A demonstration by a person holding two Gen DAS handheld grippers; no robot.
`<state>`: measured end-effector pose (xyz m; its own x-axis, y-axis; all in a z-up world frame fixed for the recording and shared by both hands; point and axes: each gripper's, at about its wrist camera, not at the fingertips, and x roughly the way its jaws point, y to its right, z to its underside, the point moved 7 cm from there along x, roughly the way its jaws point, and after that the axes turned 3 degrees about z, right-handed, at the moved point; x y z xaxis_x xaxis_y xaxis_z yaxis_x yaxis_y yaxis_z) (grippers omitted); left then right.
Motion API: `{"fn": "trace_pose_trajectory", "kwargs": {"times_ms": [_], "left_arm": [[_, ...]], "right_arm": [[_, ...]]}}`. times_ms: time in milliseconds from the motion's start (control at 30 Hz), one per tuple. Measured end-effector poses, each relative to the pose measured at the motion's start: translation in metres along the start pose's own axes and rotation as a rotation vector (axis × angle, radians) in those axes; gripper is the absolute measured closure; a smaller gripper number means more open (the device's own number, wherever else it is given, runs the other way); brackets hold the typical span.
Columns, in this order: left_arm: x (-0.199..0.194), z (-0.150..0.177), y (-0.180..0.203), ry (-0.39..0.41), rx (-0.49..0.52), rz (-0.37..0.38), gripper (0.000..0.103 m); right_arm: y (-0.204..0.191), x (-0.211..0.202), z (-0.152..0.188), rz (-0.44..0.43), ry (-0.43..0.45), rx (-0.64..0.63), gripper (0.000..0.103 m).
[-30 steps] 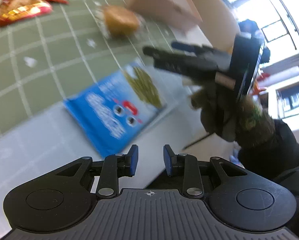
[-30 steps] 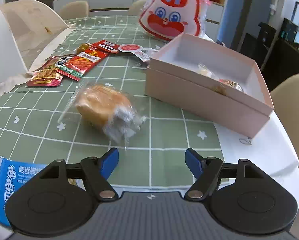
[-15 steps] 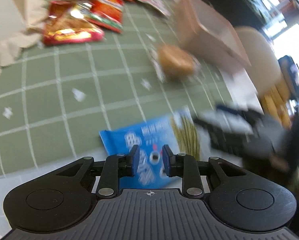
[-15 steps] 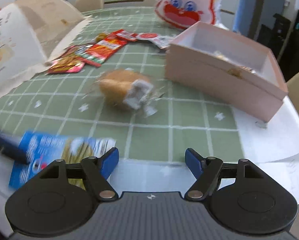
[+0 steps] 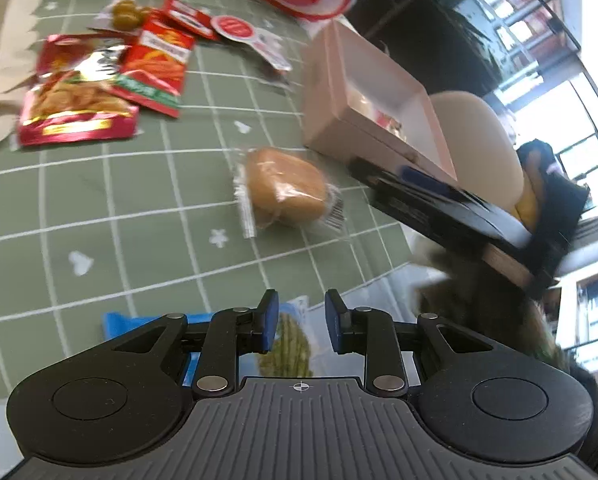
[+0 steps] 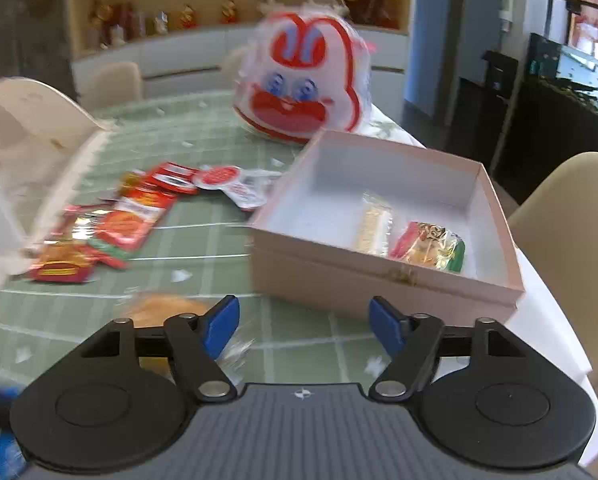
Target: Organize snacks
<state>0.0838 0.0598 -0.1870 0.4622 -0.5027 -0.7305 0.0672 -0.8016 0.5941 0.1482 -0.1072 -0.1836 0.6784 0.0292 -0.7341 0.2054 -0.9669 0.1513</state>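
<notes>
Right wrist view: right gripper (image 6: 303, 325) wide open, empty; wrapped bun (image 6: 159, 310) just ahead-left, under left finger. Pink box (image 6: 383, 288) ahead-right. Left gripper (image 5: 297, 322) narrowly open, empty, above blue packet (image 5: 287, 340).

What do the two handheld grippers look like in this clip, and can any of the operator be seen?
Both match: the left gripper and right gripper have black ribbed bodies with a small crosshair mark, two round black discs, black linkage arms with silver pivot pins, and blue finger pads. No cables are visible. From the left wrist view, a dark furry sleeve shows behind the other gripper.
</notes>
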Motion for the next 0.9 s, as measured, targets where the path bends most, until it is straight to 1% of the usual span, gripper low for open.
{"fn": "trace_pose_trajectory", "kwargs": {"times_ms": [33,67,133,200,233,267,333,367,400,433,467,500,533,600,667,700,733,767,833,900], "left_arm": [[0.002,0.000,0.001,-0.001,-0.003,-0.003,0.074],[0.003,-0.002,-0.002,0.004,-0.017,-0.005,0.074],[-0.005,-0.006,-0.014,0.036,-0.051,-0.016,0.074],[-0.017,-0.010,-0.029,0.070,-0.079,-0.060,0.074],[-0.024,-0.010,-0.037,0.082,-0.091,-0.083,0.074],[-0.031,-0.009,-0.045,0.092,-0.103,-0.103,0.074],[-0.043,-0.006,-0.057,0.095,-0.124,-0.124,0.074],[-0.049,-0.001,-0.061,0.078,-0.121,-0.128,0.074],[-0.051,0.003,-0.062,0.056,-0.106,-0.129,0.074],[-0.052,0.009,-0.061,0.016,-0.075,-0.128,0.074],[-0.052,0.018,-0.055,-0.040,-0.028,-0.124,0.074],[-0.052,0.028,-0.050,-0.090,0.010,-0.115,0.074],[-0.051,0.037,-0.044,-0.143,0.043,-0.101,0.074],[-0.047,0.055,-0.034,-0.221,0.089,-0.074,0.074],[-0.041,0.073,-0.024,-0.288,0.116,-0.036,0.074],[-0.036,0.080,-0.022,-0.314,0.119,-0.025,0.074],[-0.030,0.084,-0.021,-0.327,0.116,-0.028,0.074],[-0.025,0.087,-0.023,-0.334,0.109,-0.044,0.074],[-0.021,0.084,-0.028,-0.306,0.097,-0.086,0.074],[-0.023,0.073,-0.036,-0.248,0.073,-0.119,0.074]], "right_arm": [[-0.002,0.010,0.004,-0.003,-0.043,0.001,0.048],[-0.006,0.013,0.008,-0.026,-0.071,0.010,0.048],[-0.021,0.003,0.020,-0.136,-0.109,0.018,0.049],[-0.037,-0.016,0.034,-0.252,-0.120,-0.015,0.048],[-0.043,-0.025,0.040,-0.290,-0.117,-0.035,0.044],[-0.049,-0.034,0.046,-0.321,-0.113,-0.059,0.037],[-0.061,-0.050,0.057,-0.390,-0.108,-0.121,0.027],[-0.068,-0.053,0.063,-0.421,-0.116,-0.157,0.027],[-0.068,-0.053,0.063,-0.421,-0.116,-0.157,0.027],[-0.074,-0.055,0.068,-0.435,-0.122,-0.201,0.027],[-0.083,-0.054,0.073,-0.401,-0.110,-0.253,0.027],[-0.083,-0.050,0.073,-0.381,-0.102,-0.255,0.027],[-0.080,-0.046,0.070,-0.376,-0.099,-0.231,0.027],[-0.068,-0.038,0.060,-0.367,-0.102,-0.144,0.027],[-0.056,-0.025,0.053,-0.318,-0.109,-0.080,0.030],[-0.050,-0.019,0.052,-0.292,-0.120,-0.071,0.038],[-0.049,-0.016,0.051,-0.283,-0.115,-0.079,0.048],[-0.049,-0.015,0.052,-0.278,-0.115,-0.097,0.053],[-0.050,-0.021,0.058,-0.285,-0.123,-0.141,0.054],[-0.051,-0.031,0.069,-0.302,-0.132,-0.179,0.054]]}}
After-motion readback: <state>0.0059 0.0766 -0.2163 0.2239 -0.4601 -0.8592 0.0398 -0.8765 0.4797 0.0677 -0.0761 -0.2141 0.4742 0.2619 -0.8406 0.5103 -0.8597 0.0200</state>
